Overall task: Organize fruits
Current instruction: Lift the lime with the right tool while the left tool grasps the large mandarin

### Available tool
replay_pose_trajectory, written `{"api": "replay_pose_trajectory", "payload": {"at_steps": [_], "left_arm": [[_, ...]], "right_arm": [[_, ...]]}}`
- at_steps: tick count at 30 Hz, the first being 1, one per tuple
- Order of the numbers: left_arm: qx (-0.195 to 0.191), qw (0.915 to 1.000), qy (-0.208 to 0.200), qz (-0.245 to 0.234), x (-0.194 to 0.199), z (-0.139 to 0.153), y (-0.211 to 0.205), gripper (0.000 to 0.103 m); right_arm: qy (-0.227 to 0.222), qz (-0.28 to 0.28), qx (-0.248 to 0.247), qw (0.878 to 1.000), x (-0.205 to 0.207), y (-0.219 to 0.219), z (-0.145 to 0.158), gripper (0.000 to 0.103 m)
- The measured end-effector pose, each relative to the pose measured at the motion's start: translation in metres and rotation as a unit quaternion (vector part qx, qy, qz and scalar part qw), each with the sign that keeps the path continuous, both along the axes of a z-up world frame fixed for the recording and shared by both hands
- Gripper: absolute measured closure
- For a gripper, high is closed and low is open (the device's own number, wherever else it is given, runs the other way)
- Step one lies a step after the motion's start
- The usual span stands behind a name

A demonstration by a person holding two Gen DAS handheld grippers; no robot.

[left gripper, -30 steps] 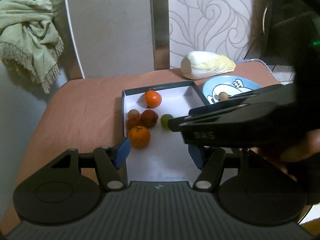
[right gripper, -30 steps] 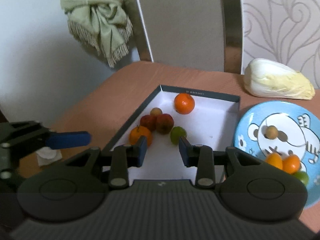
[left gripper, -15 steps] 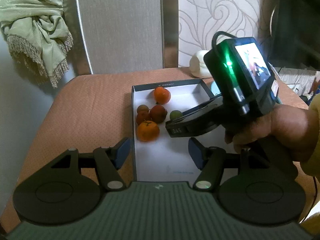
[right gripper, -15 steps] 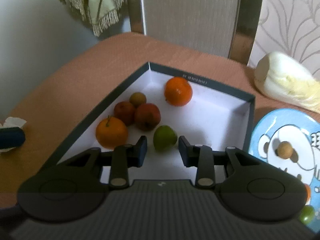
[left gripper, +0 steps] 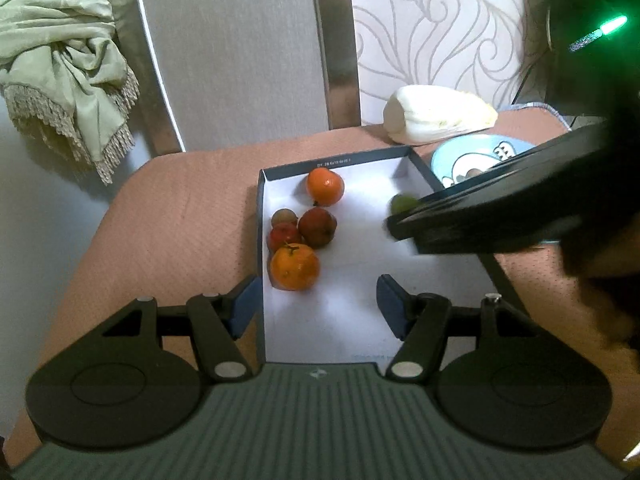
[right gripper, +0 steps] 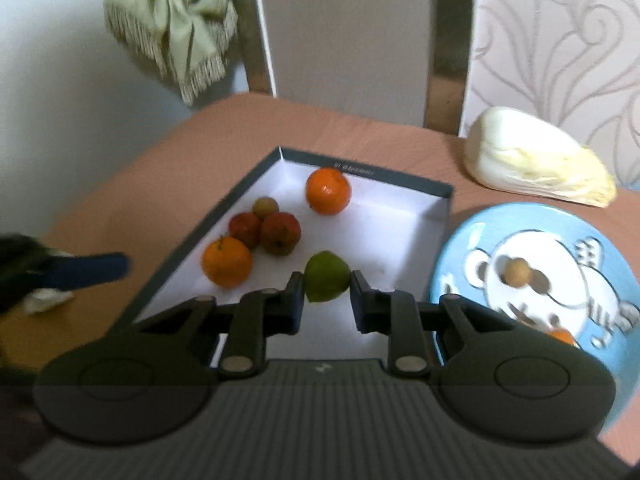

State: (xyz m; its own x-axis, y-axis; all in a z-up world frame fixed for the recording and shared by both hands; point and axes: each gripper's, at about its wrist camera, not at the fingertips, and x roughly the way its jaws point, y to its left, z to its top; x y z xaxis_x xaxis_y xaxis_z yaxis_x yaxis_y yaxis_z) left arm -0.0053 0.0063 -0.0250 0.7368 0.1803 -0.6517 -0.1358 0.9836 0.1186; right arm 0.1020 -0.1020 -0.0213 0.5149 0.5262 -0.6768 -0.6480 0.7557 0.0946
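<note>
A desk [right gripper: 168,168] covered in salmon-coloured cloth stands against a wall with swirl-patterned wallpaper [right gripper: 560,40]; a green fringed cloth [right gripper: 176,24] hangs behind. On it lie a shallow white box [right gripper: 392,224], a cabbage [right gripper: 536,160] and a blue cartoon plate [right gripper: 472,248]. Print on the box rim is too small to read. The right gripper [right gripper: 327,280] has just closed, its jaws clamped on a green fruit [right gripper: 326,274] over the box. The left gripper [left gripper: 316,300] has its jaws apart, holding nothing.
</note>
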Motion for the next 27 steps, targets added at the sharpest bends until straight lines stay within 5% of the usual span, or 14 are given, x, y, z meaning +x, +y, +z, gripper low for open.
{"api": "replay_pose_trajectory", "payload": {"at_steps": [18,24,27], "left_arm": [[0.005,0.9991,0.032,-0.028,0.06,-0.031,0.007,0.034],[-0.053,0.9947,-0.017,-0.086,0.044,-0.011,0.001,0.036],[-0.038,0.9959,-0.014,-0.082,0.04,-0.011,0.0,0.036]], "right_arm": [[-0.019,-0.03,0.046,0.998,-0.059,-0.043,0.049,0.075],[-0.023,-0.053,0.044,0.997,-0.066,-0.048,0.054,0.075],[-0.026,-0.059,0.045,0.997,-0.071,-0.051,0.056,0.075]]}}
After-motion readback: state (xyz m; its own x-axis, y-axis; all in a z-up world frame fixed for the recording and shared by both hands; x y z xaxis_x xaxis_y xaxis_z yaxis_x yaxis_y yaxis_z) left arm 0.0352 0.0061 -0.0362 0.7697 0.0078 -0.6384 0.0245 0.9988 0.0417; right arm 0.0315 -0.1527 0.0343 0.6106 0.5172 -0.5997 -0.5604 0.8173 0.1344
